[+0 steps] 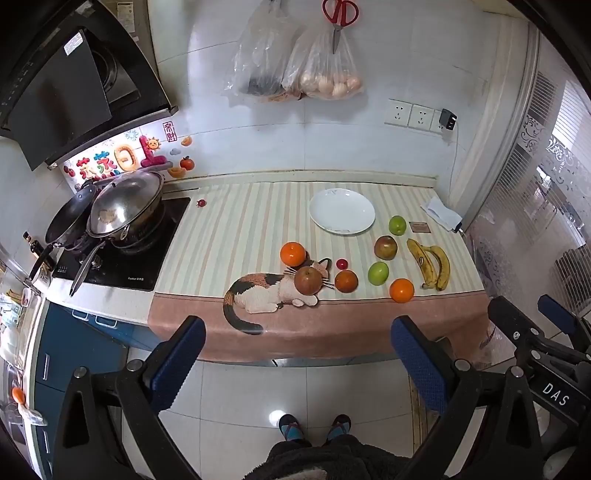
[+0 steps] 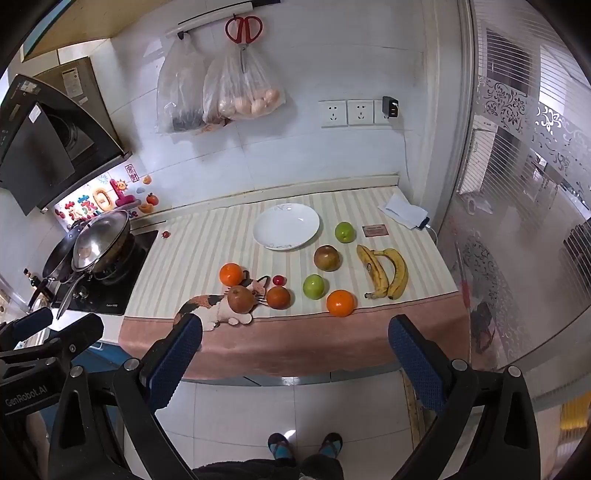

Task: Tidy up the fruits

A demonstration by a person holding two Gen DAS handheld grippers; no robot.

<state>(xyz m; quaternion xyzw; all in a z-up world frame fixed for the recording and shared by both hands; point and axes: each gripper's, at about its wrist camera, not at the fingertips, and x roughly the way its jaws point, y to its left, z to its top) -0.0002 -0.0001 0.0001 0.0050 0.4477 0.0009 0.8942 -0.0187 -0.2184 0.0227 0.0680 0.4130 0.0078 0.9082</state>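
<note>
A white plate (image 1: pixel 341 216) (image 2: pixel 286 226) lies empty at the back of the striped cloth. Around it lie loose fruits: oranges (image 1: pixel 292 253) (image 1: pixel 402 290) (image 2: pixel 340 303), green apples (image 1: pixel 378 273) (image 2: pixel 344 232), brownish apples (image 1: pixel 307 280) (image 2: pixel 327 257), a small red fruit (image 1: pixel 342 263) and two bananas (image 1: pixel 430 264) (image 2: pixel 384 272). My left gripper (image 1: pixel 297 354) is open and empty, held in front of the counter edge, away from the fruit. My right gripper (image 2: pixel 295 354) is open and empty too, beside it; it also shows in the left wrist view (image 1: pixel 546 332).
A stove with lidded pans (image 1: pixel 122 210) stands left of the cloth. Bags with eggs (image 1: pixel 328 70) and red scissors (image 1: pixel 340 14) hang on the wall. A folded paper (image 1: pixel 441 212) and a small brown card (image 1: pixel 420 227) lie at the right. A glass door (image 2: pixel 517 221) is at right.
</note>
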